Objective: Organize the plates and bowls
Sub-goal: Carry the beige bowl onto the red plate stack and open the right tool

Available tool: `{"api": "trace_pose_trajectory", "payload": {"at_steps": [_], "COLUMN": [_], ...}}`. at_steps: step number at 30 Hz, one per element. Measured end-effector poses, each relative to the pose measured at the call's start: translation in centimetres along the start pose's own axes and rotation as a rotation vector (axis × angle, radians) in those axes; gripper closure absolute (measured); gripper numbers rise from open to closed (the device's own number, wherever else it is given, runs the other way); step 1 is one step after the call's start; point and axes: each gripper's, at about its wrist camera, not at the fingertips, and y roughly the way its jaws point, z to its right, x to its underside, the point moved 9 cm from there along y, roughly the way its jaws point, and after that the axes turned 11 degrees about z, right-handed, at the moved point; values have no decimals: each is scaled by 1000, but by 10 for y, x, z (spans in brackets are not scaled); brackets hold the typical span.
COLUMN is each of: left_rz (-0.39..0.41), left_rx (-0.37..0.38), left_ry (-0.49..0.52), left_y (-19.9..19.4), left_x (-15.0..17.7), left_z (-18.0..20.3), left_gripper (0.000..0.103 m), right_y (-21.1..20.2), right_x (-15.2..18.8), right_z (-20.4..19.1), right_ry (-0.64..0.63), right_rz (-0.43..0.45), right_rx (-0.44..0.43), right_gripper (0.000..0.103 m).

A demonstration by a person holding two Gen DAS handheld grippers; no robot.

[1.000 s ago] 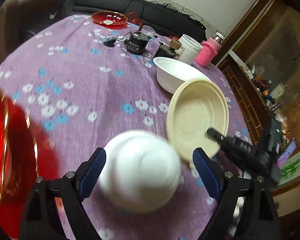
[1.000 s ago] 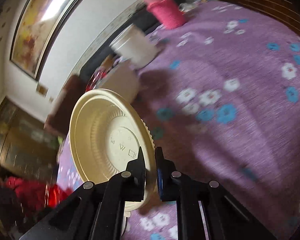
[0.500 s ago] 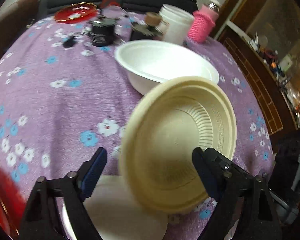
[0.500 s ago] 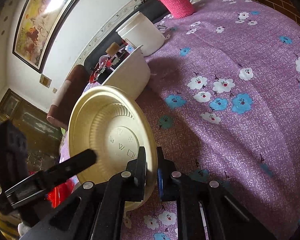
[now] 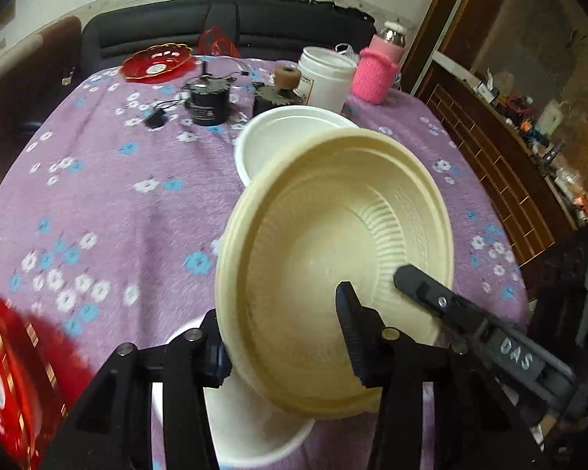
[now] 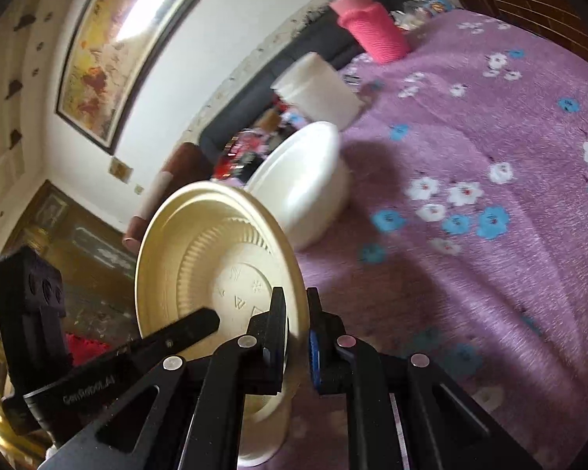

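Your right gripper (image 6: 296,337) is clenched on the rim of the cream plate (image 5: 333,266), held tilted directly above the white bowl (image 5: 247,427) between the spread fingers of your released left gripper (image 5: 282,348).

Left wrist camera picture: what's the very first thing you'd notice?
The big cream plate, tilted up in the middle and filling much of the view. The right gripper has its jaws shut on the plate's rim, and the left gripper stands open around it. Behind it sits a white bowl on the purple flowered tablecloth.
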Motion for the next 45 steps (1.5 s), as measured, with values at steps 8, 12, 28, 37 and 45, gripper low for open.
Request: {"api": "trace_pose_trajectory", "payload": {"at_steps": [8, 12, 28, 37, 45], "left_rz": [48, 77, 52, 37, 86], "left_rx": [-24, -55, -186, -131, -101], "left_ry": [-106, -180, -451, -485, -503], "left_y": [-76, -114, -146, -136, -147], "left_x": [13, 23, 72, 73, 69], "left_z": [-64, -112, -283, -294, -292], "left_gripper": [57, 57, 56, 50, 39], "right_y": [-6, 10, 118, 139, 137], "right_x": [44, 68, 187, 199, 192], "right_z": [-88, -141, -272, -265, -261], "right_ry": [-24, -100, -336, -358, -355], "right_rz": [-71, -117, -374, -414, -386], "right_rx": [-137, -173, -148, -72, -45], "right_gripper": [91, 91, 91, 89, 72]}}
